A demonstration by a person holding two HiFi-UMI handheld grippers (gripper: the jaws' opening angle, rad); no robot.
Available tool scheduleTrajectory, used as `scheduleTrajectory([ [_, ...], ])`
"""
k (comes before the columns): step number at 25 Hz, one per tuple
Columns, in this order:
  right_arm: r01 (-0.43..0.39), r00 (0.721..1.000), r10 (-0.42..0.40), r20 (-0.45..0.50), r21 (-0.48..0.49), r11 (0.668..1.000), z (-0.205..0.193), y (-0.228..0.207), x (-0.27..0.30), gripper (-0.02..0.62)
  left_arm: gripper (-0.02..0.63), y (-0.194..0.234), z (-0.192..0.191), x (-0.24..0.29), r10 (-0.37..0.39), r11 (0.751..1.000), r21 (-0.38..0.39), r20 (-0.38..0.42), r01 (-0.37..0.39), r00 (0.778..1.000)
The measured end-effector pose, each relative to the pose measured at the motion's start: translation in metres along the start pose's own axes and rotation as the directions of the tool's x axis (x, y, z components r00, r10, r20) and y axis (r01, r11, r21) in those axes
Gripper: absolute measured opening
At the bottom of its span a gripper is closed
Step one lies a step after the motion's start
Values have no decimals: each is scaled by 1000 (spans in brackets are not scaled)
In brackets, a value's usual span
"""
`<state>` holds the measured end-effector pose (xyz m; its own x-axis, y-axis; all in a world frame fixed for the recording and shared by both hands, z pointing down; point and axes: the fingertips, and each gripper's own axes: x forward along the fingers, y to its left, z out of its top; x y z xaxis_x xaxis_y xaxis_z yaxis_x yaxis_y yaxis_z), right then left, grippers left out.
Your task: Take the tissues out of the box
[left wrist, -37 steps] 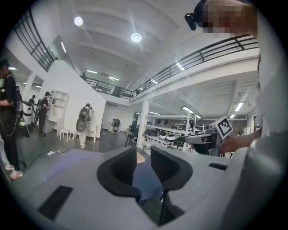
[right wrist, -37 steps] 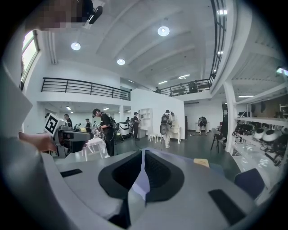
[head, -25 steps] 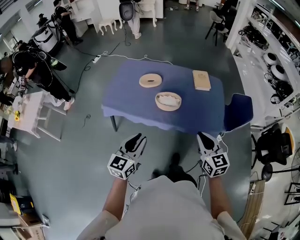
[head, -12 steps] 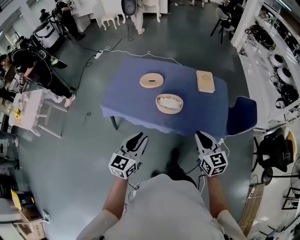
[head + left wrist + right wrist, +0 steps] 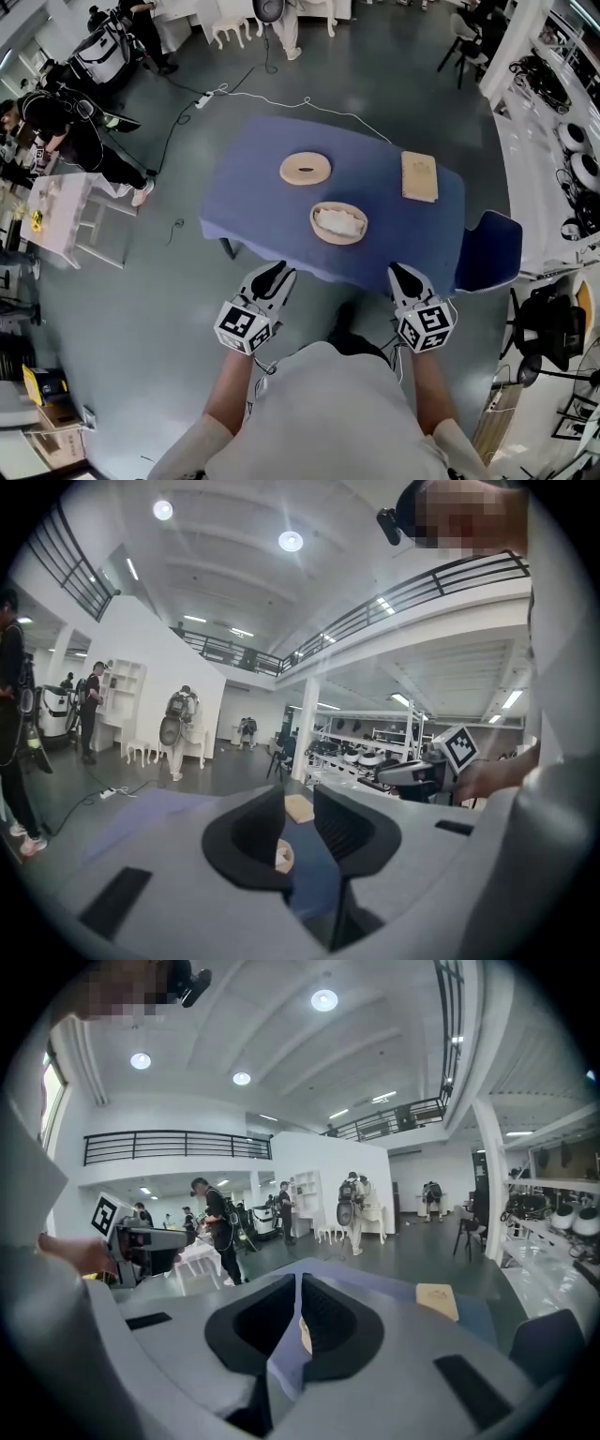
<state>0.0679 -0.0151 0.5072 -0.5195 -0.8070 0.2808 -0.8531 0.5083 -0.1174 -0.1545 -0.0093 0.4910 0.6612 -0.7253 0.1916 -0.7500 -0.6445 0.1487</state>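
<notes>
A round wooden box (image 5: 338, 222) holding white tissues stands on the table with the blue cloth (image 5: 253, 197), toward its near side. Its round lid (image 5: 304, 169) lies behind it. Both grippers hover short of the table's near edge, close to the person's body. The left gripper (image 5: 275, 272) is open with nothing between its jaws; in the left gripper view (image 5: 298, 808) a sliver of the box (image 5: 282, 856) shows through the gap. The right gripper (image 5: 401, 274) is shut and empty, its jaws (image 5: 296, 1293) meeting in the right gripper view.
A flat wooden board (image 5: 419, 175) lies at the table's far right. A blue chair (image 5: 489, 250) stands by the right corner. A white stand (image 5: 70, 220) and people (image 5: 66, 122) are off to the left. Cables run across the floor behind the table.
The table has drawn a little nearer and lower in the head view as the person moves toward it. Both grippers keep their places and jaw positions.
</notes>
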Motion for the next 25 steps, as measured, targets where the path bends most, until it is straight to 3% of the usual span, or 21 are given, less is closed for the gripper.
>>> scheduleTrajectory([
  [13, -77, 997, 76, -31, -13, 997, 6, -77, 50, 44, 103, 16, 5, 83, 65, 998, -10, -37, -66, 997],
  [19, -103, 993, 102, -61, -19, 994, 4, -92, 68, 43, 103, 29, 5, 107, 88, 996, -21, -63, -90, 994],
  [25, -88, 994, 89, -69, 14, 996, -1, -94, 88, 44, 103, 42, 4, 124, 60, 998, -25, -92, -62, 994],
])
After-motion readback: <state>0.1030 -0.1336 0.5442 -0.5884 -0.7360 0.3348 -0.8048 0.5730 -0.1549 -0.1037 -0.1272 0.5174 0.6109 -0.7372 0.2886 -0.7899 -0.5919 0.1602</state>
